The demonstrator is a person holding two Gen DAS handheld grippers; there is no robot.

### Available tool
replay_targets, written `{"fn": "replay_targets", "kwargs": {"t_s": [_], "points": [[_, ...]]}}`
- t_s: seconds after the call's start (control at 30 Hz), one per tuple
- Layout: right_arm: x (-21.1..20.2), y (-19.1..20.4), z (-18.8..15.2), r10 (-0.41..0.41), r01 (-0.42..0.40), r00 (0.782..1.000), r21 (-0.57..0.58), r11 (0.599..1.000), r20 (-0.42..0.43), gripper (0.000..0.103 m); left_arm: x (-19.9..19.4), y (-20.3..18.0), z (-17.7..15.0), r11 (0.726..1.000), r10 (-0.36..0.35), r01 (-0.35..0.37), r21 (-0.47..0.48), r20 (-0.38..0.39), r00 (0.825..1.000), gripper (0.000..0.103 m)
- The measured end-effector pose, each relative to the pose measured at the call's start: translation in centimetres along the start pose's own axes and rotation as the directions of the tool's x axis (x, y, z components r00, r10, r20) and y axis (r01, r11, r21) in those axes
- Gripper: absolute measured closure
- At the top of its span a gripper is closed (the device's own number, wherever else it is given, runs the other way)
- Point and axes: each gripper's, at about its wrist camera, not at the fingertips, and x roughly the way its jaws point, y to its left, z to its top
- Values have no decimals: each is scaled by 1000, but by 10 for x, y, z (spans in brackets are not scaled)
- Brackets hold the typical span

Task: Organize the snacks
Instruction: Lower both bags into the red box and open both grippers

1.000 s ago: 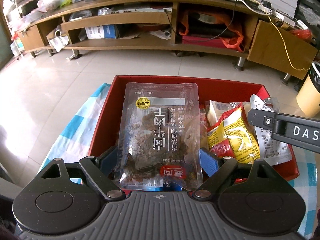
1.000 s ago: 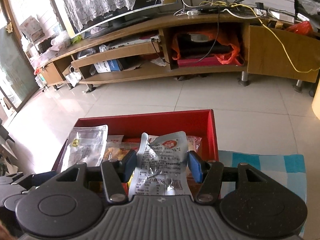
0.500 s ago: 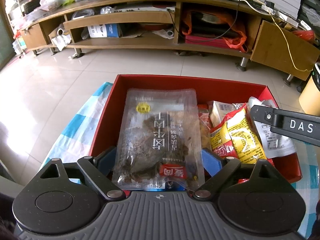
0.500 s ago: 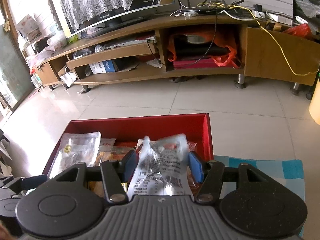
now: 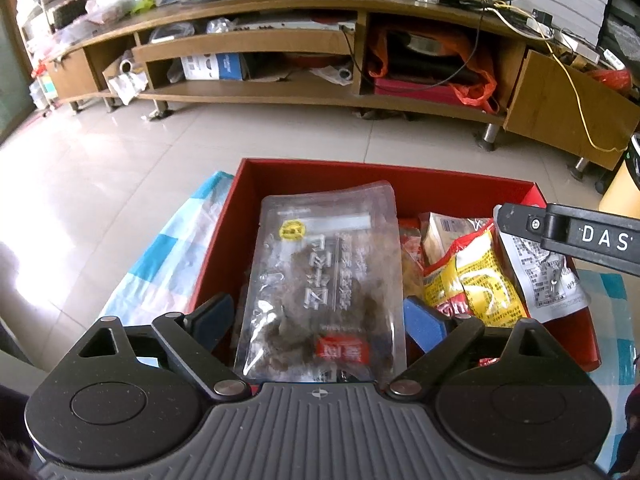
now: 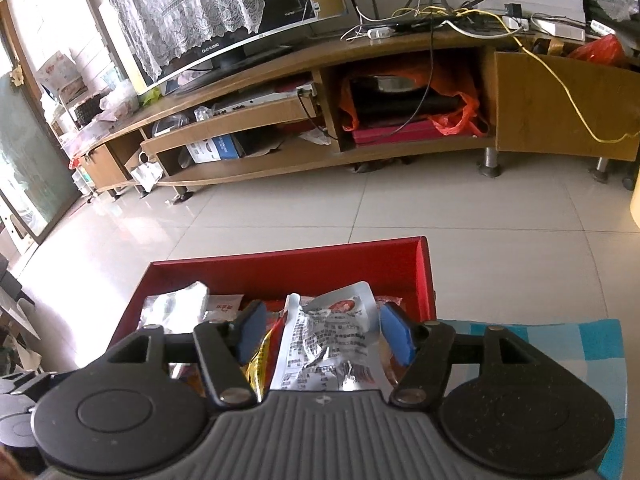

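From the left wrist camera, the left tongs [image 5: 320, 316] stand wide and have just been opening. A clear, glossy plastic pouch [image 5: 324, 292] of dark dried meat lies between their blue pads, and neither pad presses on it; there is a visible gap on the left side. The pouch is flat and rectangular, with a round yellow sticker near its top and a red label at its lower end. It rests inside a red box [image 5: 224, 240] with straight matte walls. To its right in the same box lie a crinkled yellow and red packet [image 5: 480, 280] and a silvery foil packet [image 5: 544, 276] printed with small text. A black finger marked with white letters, part of the right tongs [image 5: 560, 236], reaches in from the right edge over the foil packet. The box sits on a blue and white checked cloth [image 5: 168, 248] that covers the desk. Beyond it are pale glossy floor tiles [image 5: 120, 168] and a long wooden cabinet [image 5: 260, 44] with open shelves.

From the right wrist camera, the right tongs [image 6: 324, 328] are partly spread and have just been opening. The wrinkled foil packet [image 6: 332, 340] lies between the blue pads, seemingly free of both, though whether the right pad brushes its edge is unclear. Beside it on the left shows a strip of the yellow packet [image 6: 260, 364], and further left the clear pouch [image 6: 176, 312]. The red box [image 6: 288, 272] holds them all, with the checked cloth [image 6: 560, 344] to its right.
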Motion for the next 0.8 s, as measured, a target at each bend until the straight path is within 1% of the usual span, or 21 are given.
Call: {"fn": "replay_targets", "kwargs": {"t_s": [0.13, 0.2, 0.27, 0.37, 0.4, 0.43, 0.5, 0.57, 0.7, 0.8], "points": [[-5, -3, 3, 14, -15, 1000, 25, 1000, 21, 39, -7, 1, 2, 1000, 1, -2, 3, 24, 1000, 7], [-5, -6, 4, 60, -60, 998, 51, 997, 9, 39, -8, 2, 2, 1000, -5, 5, -5, 25, 1000, 7], [-5, -8, 4, 129, -128, 992, 91, 988, 2, 36, -10, 3, 3, 1000, -10, 10, -11, 26, 1000, 7], [-7, -5, 5, 155, -155, 988, 85, 984, 3, 35, -13, 6, 4, 1000, -16, 16, -17, 31, 999, 7], [-7, -5, 6, 180, -179, 984, 85, 980, 5, 35, -13, 7, 4, 1000, -19, 19, -18, 32, 999, 7], [-8, -5, 6, 183, -183, 983, 91, 979, 7, 35, -13, 7, 5, 1000, -20, 20, -19, 33, 999, 7], [-8, -6, 6, 144, -144, 990, 90, 986, 5, 35, -13, 7, 5, 1000, -20, 21, -20, 32, 999, 7], [-9, -8, 6, 123, -123, 992, 89, 988, 12, 35, -13, 7, 5, 999, -24, 25, -21, 31, 999, 7], [-13, -14, 7, 106, -107, 994, 102, 989, 13, 35, -15, 10, 4, 999, -30, 30, -22, 33, 999, 7], [-21, -10, 6, 79, -80, 997, 70, 994, 14, 35, -19, 10, 1, 999, -30, 30, -14, 37, 999, 6]]}}
